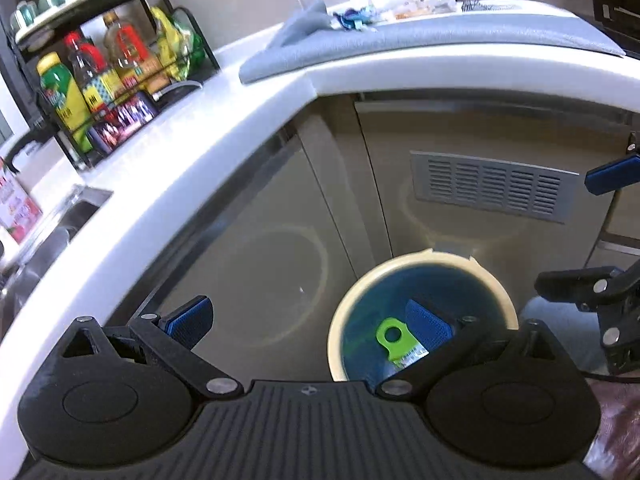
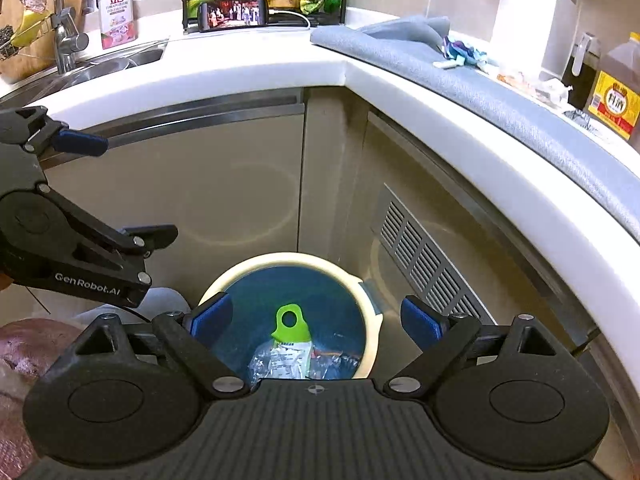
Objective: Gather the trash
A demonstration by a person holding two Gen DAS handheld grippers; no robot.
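Note:
A round cream-rimmed trash bin (image 1: 420, 268) with a blue liner stands on the floor in the cabinet corner; it also shows in the right wrist view (image 2: 296, 260). Inside lies a clear wrapper with a lime-green hang tab (image 1: 394, 338) (image 2: 292, 324). My left gripper (image 1: 310, 320) is open and empty, its right finger over the bin. My right gripper (image 2: 316, 318) is open and empty above the bin. More trash, a blue-white crumpled wrapper (image 1: 354, 16) (image 2: 462, 54) and pale scraps (image 2: 532, 84), lies on the grey mat on the counter.
A white L-shaped counter (image 2: 256, 68) runs above beige cabinet doors with a vent grille (image 2: 424, 256). A black rack of bottles (image 1: 108, 76), a phone (image 2: 234, 14), a sink (image 2: 80, 68) and a yellow-labelled bottle (image 2: 616, 92) stand on it.

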